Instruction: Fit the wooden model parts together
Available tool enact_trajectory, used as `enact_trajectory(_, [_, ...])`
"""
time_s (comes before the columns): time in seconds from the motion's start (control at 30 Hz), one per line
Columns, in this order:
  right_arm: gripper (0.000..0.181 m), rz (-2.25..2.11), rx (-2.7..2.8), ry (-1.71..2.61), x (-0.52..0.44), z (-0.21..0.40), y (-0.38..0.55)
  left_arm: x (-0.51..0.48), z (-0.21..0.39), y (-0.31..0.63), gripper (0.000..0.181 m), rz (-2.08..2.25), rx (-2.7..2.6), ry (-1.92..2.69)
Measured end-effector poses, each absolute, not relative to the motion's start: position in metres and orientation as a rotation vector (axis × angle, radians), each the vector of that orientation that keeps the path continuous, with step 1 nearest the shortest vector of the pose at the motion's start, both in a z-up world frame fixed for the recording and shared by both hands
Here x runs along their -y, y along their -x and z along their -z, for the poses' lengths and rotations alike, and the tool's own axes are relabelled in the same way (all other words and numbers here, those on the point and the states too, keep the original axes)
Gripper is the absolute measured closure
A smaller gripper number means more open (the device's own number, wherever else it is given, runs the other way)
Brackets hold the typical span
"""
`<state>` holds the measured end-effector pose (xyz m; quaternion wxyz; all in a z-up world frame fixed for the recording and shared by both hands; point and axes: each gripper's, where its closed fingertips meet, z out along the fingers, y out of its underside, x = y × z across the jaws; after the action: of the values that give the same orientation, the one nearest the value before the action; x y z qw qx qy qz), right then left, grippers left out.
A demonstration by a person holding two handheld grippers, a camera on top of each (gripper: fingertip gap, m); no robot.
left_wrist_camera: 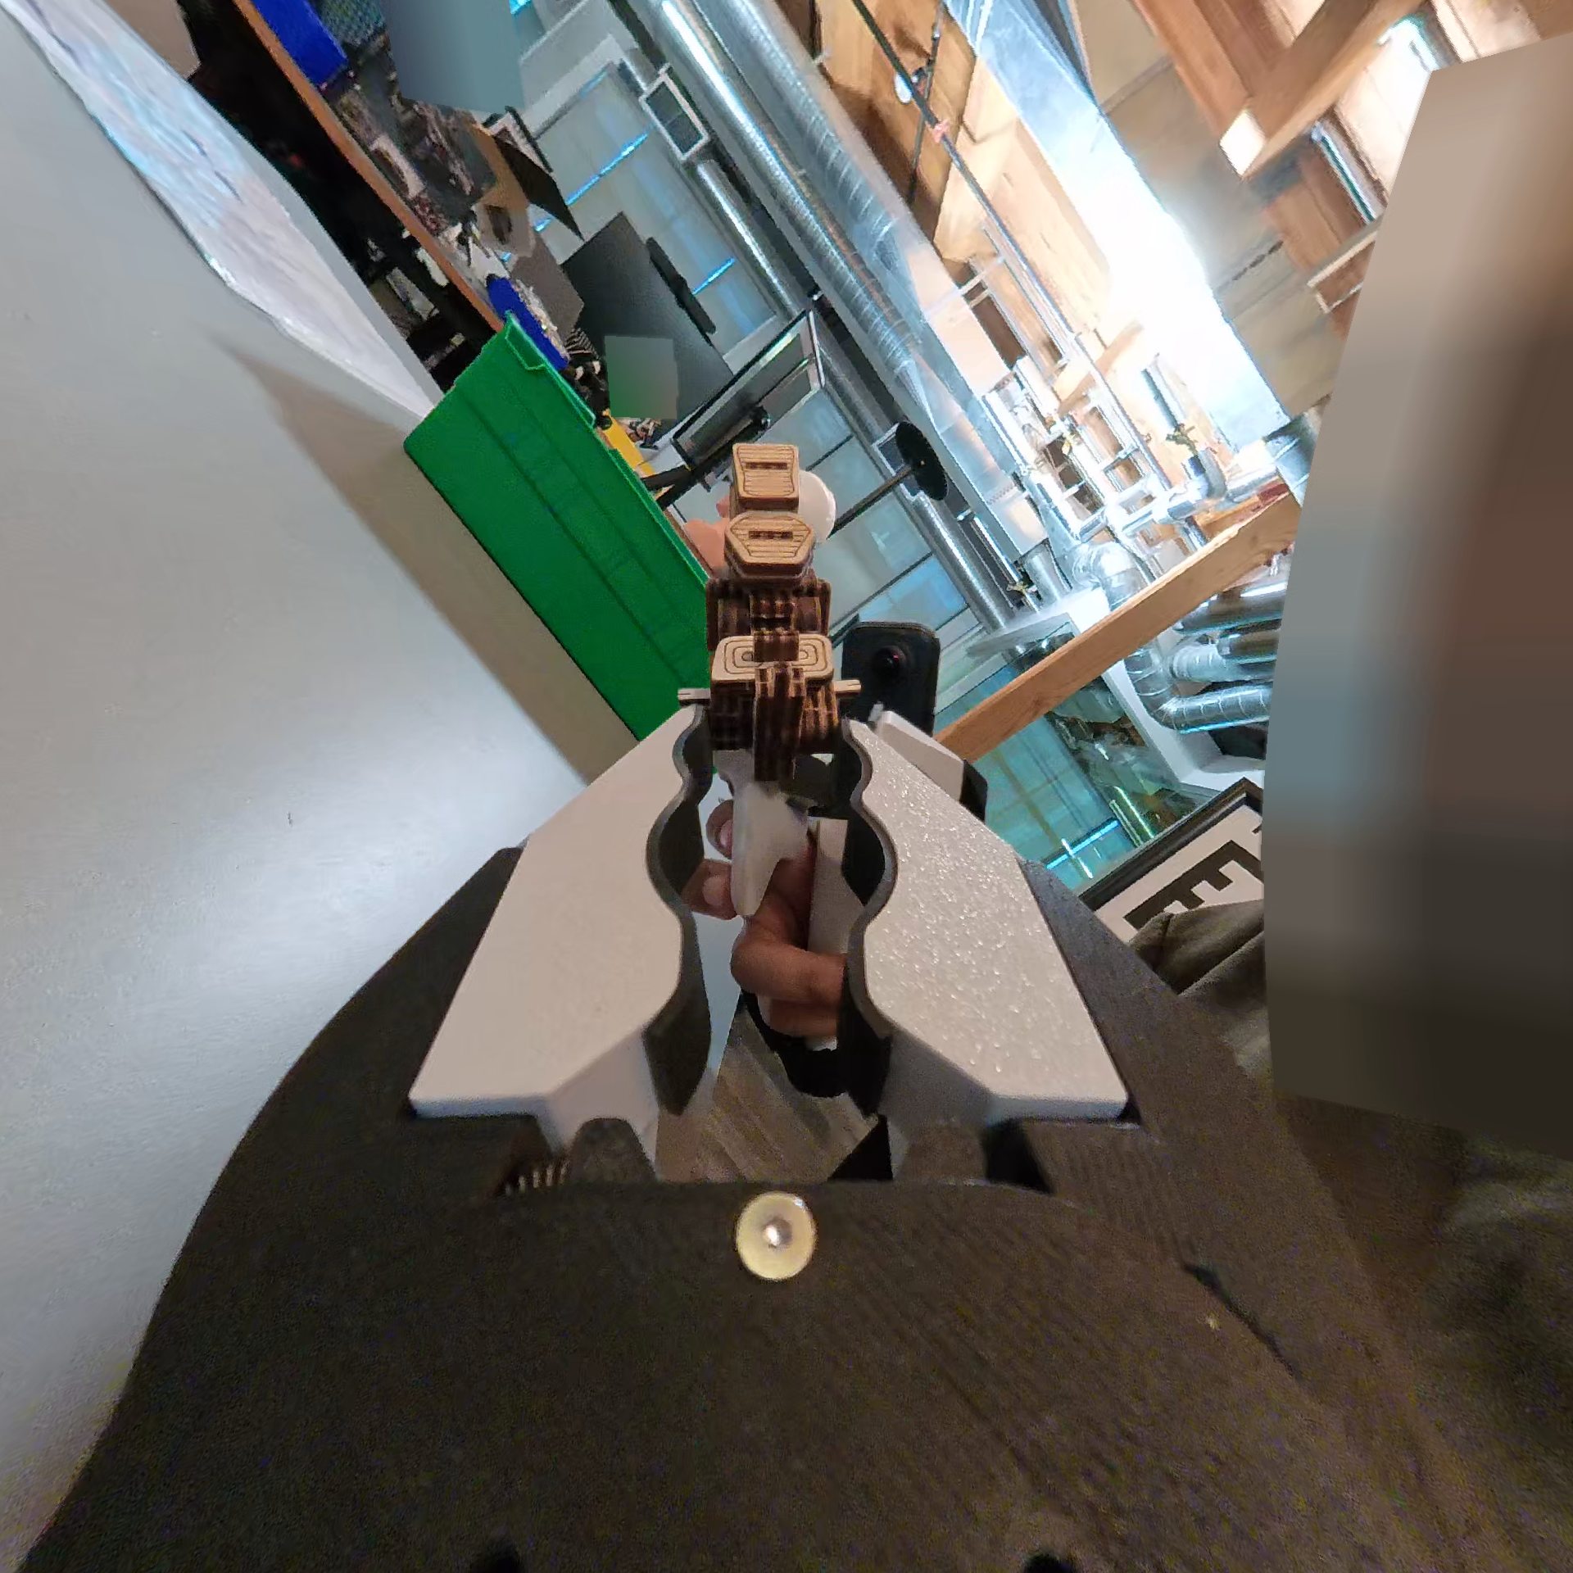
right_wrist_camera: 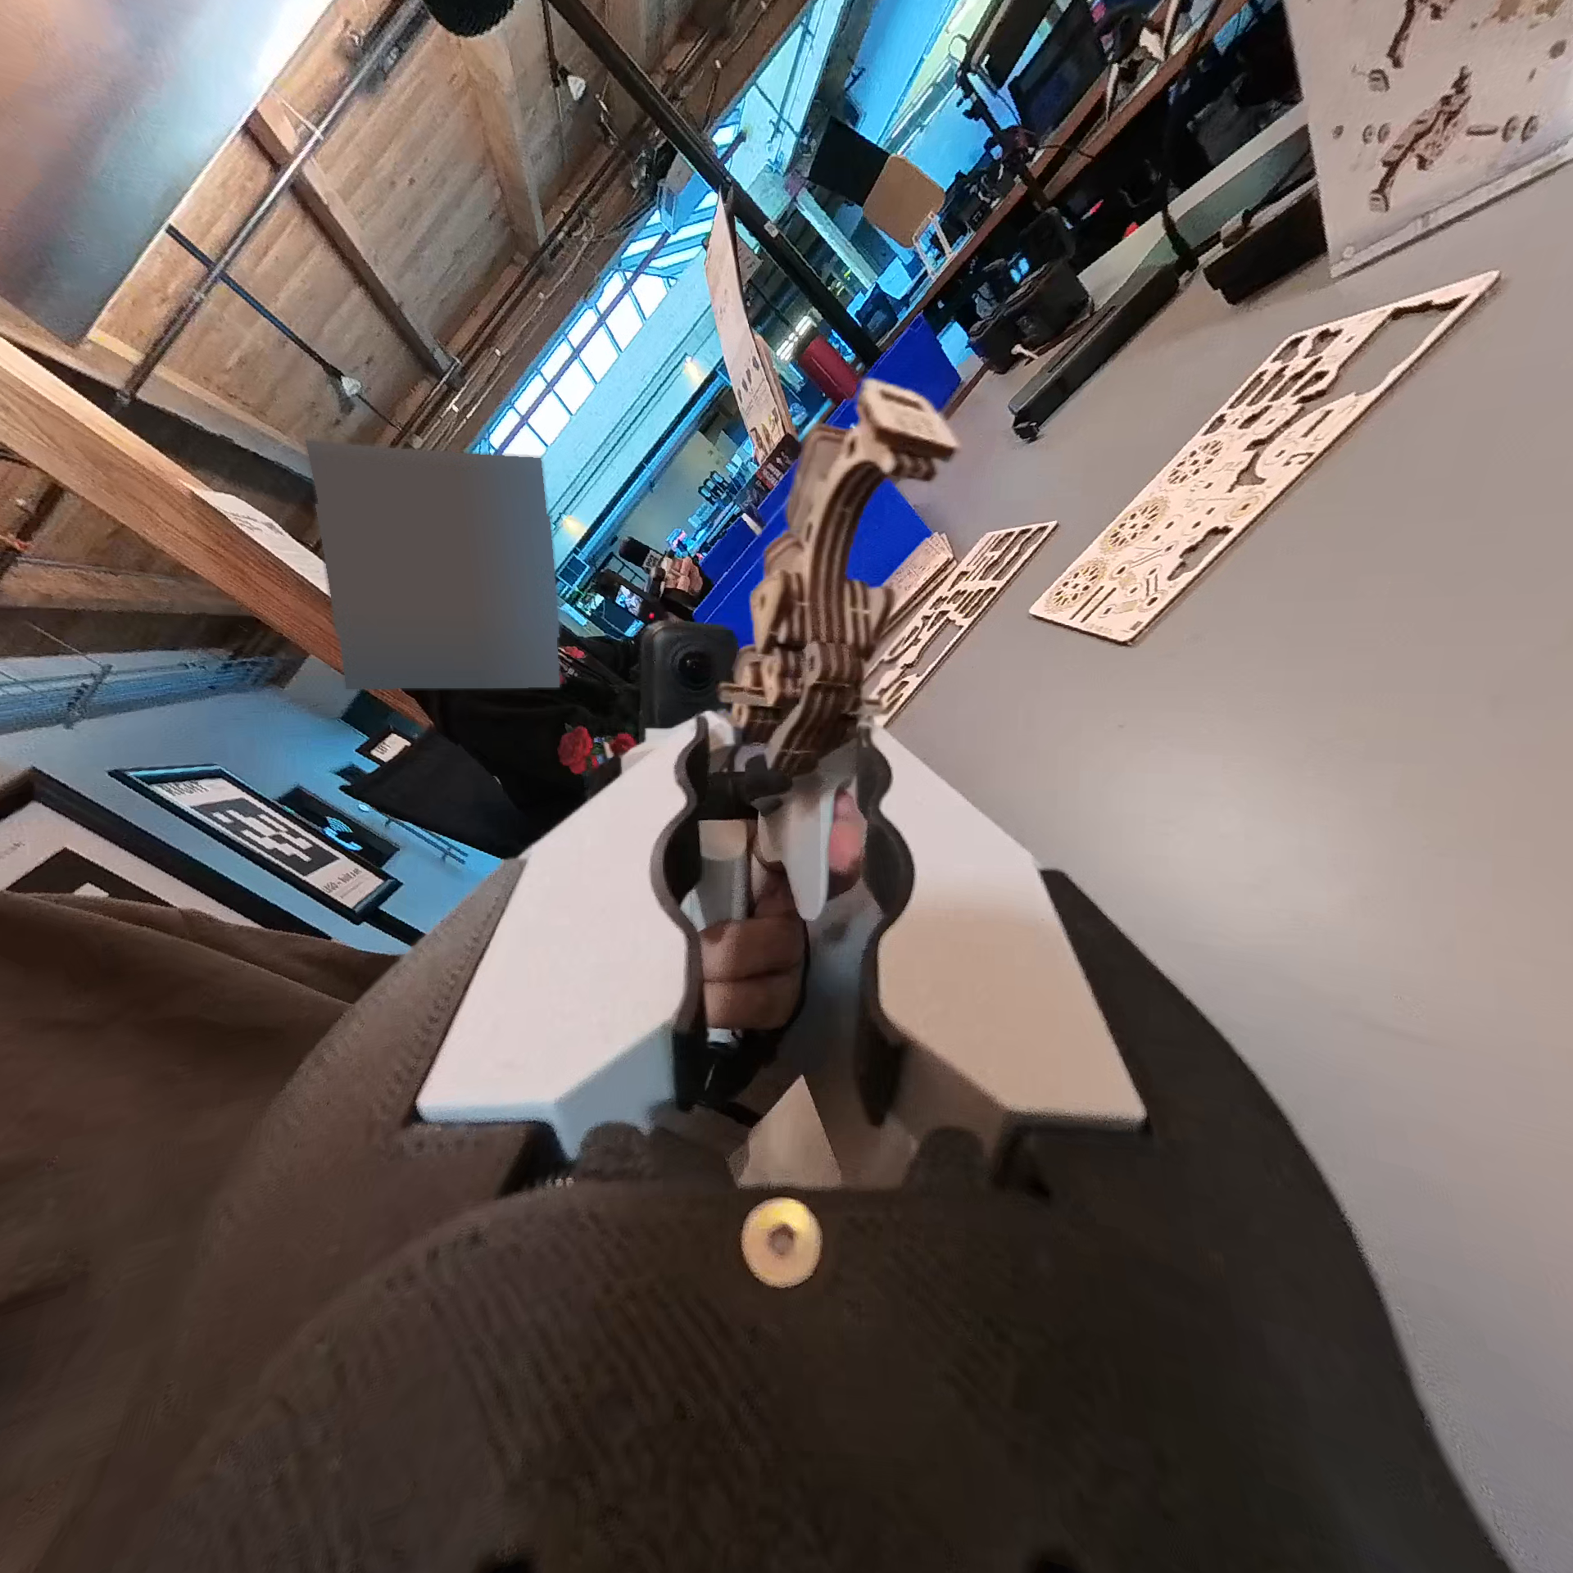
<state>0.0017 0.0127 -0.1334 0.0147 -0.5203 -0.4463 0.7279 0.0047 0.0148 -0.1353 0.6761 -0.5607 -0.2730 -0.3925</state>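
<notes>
Left wrist view shows the left gripper [left_wrist_camera: 773, 749] clamped on the base of the wooden model [left_wrist_camera: 770, 630], a green bin [left_wrist_camera: 545, 545] behind the model to its left. Right wrist view has the right gripper [right_wrist_camera: 787, 749] closed on the same wooden model [right_wrist_camera: 817, 587], with punched wooden sheets [right_wrist_camera: 1234, 477] on the grey table [right_wrist_camera: 1234, 851] right of the model

Wooden model [right_wrist_camera: 821, 613] between both hand-held grippers — cut-out sheets [right_wrist_camera: 1226, 477] on table [right_wrist_camera: 1277, 851] beyond.
</notes>
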Motion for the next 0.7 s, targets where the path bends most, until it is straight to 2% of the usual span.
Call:
enact_trajectory(0.23, [0.147,-2.359,1.317,1.622,-0.013,0.125,-0.004,-0.015,0.133,-0.009,0.155,0.856,0.577,1.277])
enact_trajectory(0.7, [0.157,-2.414,1.343,1.594,-0.010,0.123,-0.006,-0.013,0.131,-0.013,0.154,0.796,0.505,1.324])
